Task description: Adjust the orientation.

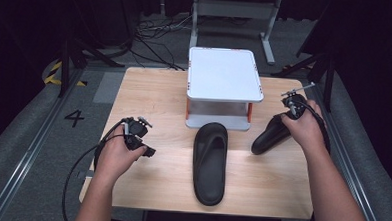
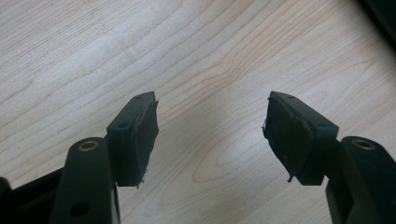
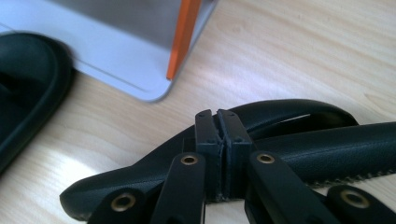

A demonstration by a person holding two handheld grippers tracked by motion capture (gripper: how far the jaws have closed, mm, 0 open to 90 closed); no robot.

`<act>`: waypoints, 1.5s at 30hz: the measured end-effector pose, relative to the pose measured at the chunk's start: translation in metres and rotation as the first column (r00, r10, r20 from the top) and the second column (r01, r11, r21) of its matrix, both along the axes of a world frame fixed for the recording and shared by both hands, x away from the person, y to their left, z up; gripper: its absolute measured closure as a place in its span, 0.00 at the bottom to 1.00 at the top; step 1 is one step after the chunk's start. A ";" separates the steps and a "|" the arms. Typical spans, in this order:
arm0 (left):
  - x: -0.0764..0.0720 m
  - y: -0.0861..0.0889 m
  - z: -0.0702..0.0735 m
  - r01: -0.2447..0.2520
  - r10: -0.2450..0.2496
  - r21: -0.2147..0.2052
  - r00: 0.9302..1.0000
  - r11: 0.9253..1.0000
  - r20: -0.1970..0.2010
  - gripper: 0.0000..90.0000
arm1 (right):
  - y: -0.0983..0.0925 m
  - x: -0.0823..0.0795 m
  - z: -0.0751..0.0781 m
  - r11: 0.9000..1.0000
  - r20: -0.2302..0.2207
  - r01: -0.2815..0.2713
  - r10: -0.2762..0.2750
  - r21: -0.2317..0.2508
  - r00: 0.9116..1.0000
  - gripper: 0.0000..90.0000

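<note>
A black slipper [image 1: 210, 161] lies flat, sole down, on the wooden table [image 1: 150, 91] in front of the rack; its edge also shows in the right gripper view as the flat slipper [image 3: 28, 93]. A second black slipper [image 1: 269, 136] stands tilted on its side at the right. My right gripper [image 1: 285, 118] is shut on it: in the right gripper view the jaws pinch the thin rim of the held slipper [image 3: 303, 149], and the right gripper [image 3: 218, 140] shows almost no gap. At the table's left side, my left gripper [image 1: 147, 137] is open, and the left gripper [image 2: 210, 135] has only bare wood between its pads.
A white two-level rack [image 1: 225, 74] with orange posts [image 3: 183, 37] stands at the back middle of the table, just behind the flat slipper's toe. Cables trail from both grippers. Dark floor and stand legs surround the table.
</note>
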State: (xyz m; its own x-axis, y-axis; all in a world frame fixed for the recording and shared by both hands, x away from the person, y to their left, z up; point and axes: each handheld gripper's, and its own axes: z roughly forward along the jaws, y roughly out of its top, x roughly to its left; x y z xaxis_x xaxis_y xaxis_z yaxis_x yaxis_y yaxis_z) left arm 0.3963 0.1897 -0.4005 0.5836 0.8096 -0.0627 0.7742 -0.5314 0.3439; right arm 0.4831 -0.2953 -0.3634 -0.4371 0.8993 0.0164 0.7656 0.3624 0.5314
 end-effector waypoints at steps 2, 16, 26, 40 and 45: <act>0.000 -0.001 0.000 0.001 -0.001 -0.001 1.000 1.000 -0.004 0.39 | -0.004 -0.004 0.001 1.000 0.000 0.009 -0.009 0.018 1.000 0.99; 0.005 -0.015 0.000 0.035 -0.035 0.003 0.999 0.999 -0.006 0.39 | -0.033 -0.057 0.002 0.999 -0.021 0.018 -0.019 -0.029 1.000 0.97; 0.008 -0.017 -0.002 0.038 -0.038 0.004 0.999 0.999 -0.011 0.39 | -0.070 -0.085 -0.012 0.997 -0.029 0.075 -0.075 0.015 0.997 0.87; 0.006 -0.014 -0.003 0.030 -0.030 0.004 0.999 1.000 -0.016 0.39 | -0.103 -0.049 -0.044 0.959 -0.103 0.279 -0.283 -0.050 0.954 0.49; 0.006 -0.015 -0.003 0.022 -0.022 0.019 1.000 1.000 -0.009 0.38 | -0.110 -0.043 -0.057 0.941 -0.172 0.337 -0.336 -0.021 0.926 0.56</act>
